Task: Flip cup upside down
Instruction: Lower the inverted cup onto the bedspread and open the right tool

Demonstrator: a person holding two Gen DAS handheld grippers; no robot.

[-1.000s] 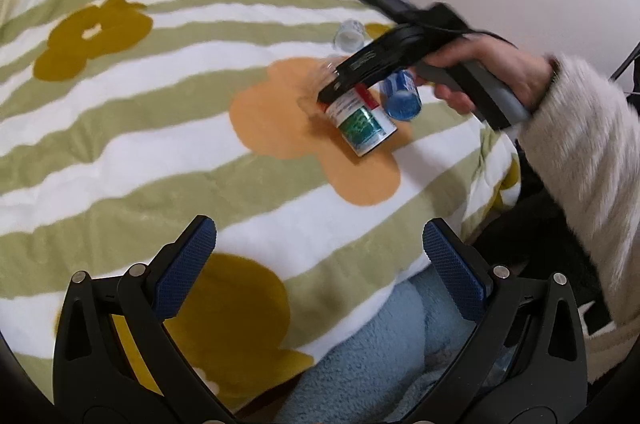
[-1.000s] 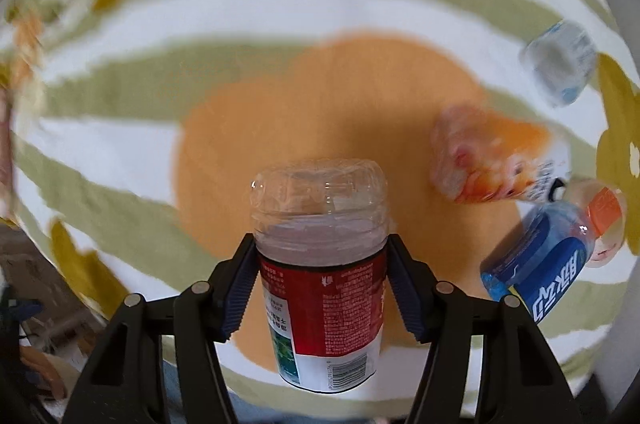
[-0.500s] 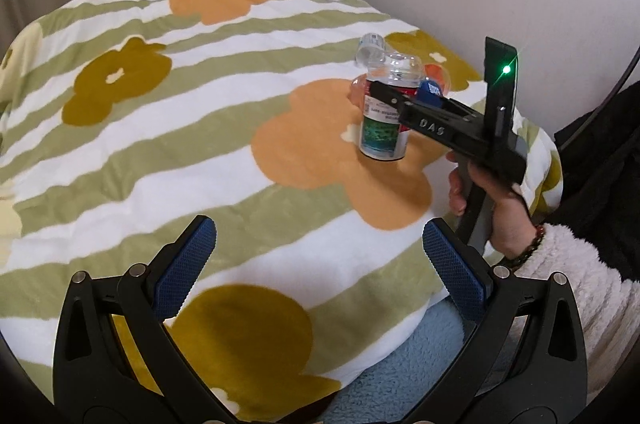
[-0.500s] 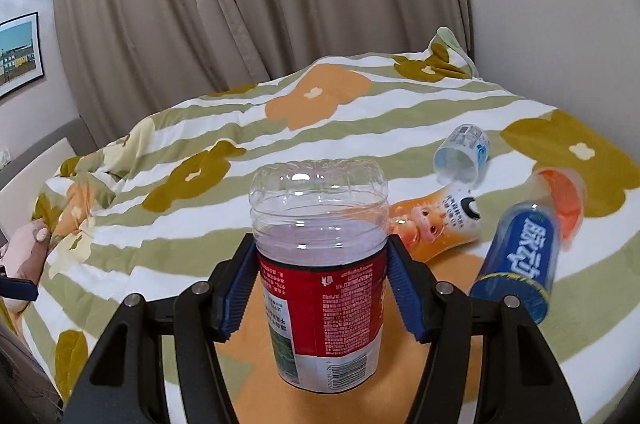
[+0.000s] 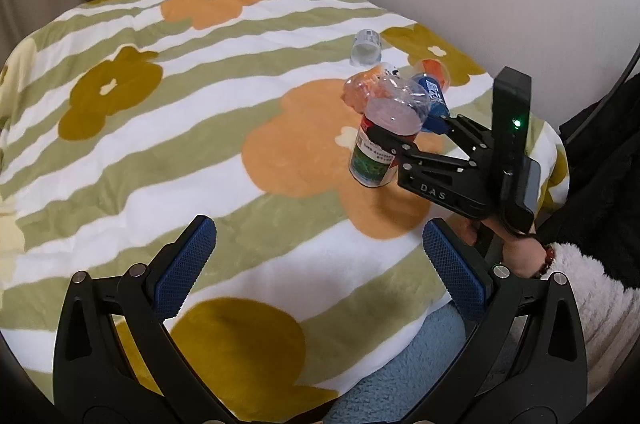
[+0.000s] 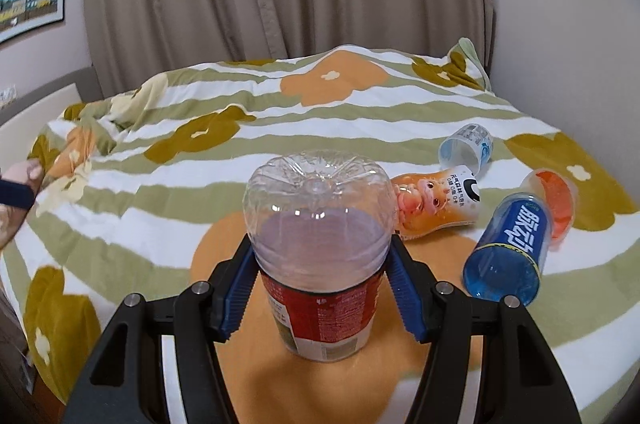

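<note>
The right tool (image 6: 320,278) grips the cup (image 6: 320,248), its 2 blue pads pressed to the sides just where the clear part meets the red label. A second ago the cup lay tilted over the blanket (image 5: 160,128) with the camera looking straight down; now it stands base-up and mouth-down, upright over an orange flower, so the flip itself looks done. In the left view the cup (image 5: 380,140) seems to be at or just above the blanket, though contact at its mouth cannot be confirmed. What remains, by my judgement, is to settle it and let go, and the soft bed may let it tip. The left tool (image 5: 316,264) hangs wide open and empty near the bed's edge. 4 other cups (image 6: 508,248) lie on their sides just beyond.
</note>
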